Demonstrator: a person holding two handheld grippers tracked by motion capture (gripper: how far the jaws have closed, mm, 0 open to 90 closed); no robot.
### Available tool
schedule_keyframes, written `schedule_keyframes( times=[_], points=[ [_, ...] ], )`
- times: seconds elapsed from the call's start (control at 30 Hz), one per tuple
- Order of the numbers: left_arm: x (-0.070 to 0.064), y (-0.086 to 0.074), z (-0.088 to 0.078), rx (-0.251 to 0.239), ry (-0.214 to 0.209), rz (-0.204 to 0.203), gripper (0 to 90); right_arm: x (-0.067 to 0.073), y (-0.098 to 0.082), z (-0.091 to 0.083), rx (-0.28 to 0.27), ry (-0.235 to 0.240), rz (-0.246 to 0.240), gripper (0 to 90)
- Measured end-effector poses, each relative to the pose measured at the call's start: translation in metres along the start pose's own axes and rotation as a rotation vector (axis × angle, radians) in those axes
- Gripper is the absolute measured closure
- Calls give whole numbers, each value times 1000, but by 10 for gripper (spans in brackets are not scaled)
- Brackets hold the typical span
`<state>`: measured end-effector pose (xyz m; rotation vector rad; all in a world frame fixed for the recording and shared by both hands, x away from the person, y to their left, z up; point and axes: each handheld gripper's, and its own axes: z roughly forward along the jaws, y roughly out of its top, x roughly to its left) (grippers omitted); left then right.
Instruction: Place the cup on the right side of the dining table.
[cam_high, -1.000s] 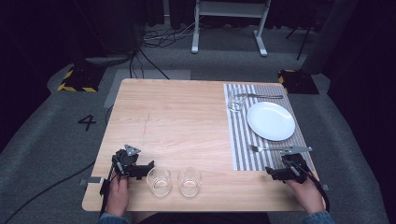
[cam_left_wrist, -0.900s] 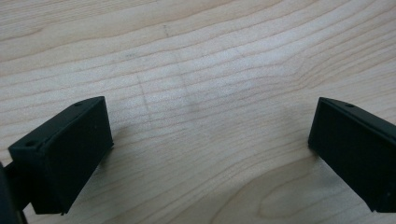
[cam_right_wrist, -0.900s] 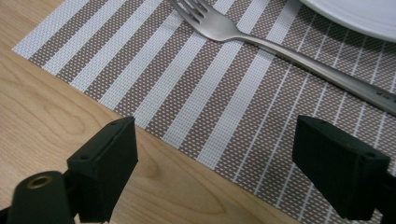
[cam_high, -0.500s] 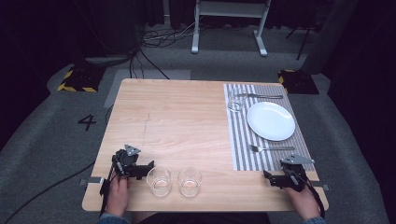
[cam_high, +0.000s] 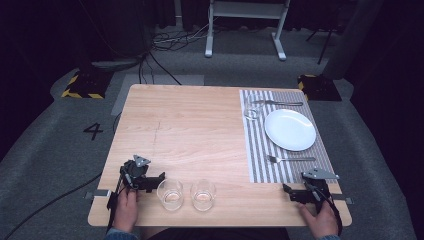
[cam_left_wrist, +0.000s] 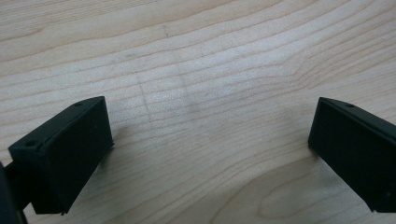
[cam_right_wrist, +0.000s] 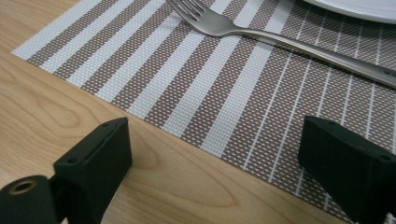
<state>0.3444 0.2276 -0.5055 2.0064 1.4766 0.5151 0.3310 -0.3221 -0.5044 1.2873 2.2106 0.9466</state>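
Two empty clear glasses (cam_high: 170, 194) (cam_high: 203, 194) stand side by side near the table's front edge. My left gripper (cam_high: 153, 181) rests just left of them, apart from the nearer one. Its jaws are wide open over bare wood (cam_left_wrist: 210, 140). My right gripper (cam_high: 288, 193) lies at the front right, beside the near corner of a striped placemat (cam_high: 257, 150). It is open with nothing between its jaws (cam_right_wrist: 215, 158), which straddle the placemat's edge (cam_right_wrist: 187, 107). A fork (cam_right_wrist: 261, 35) lies on the mat just beyond them.
On the placemat sit a white plate (cam_high: 290, 129), the fork (cam_high: 290, 159) in front of it, cutlery (cam_high: 277, 103) behind it and a small glass (cam_high: 253, 107) at the far left corner. The wooden table (cam_high: 190, 130) spreads bare across its middle and left.
My right gripper has drawn back a little toward the table's front edge. The left gripper and both glasses stay where they were.
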Motion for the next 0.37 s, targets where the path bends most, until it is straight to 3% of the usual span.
schedule_keyframes(
  times=[0.37],
  points=[
    [0, 0, 0, 0, 1, -1, 0, -2, 0, 0, 3, 18, -18, 88]
  ],
)
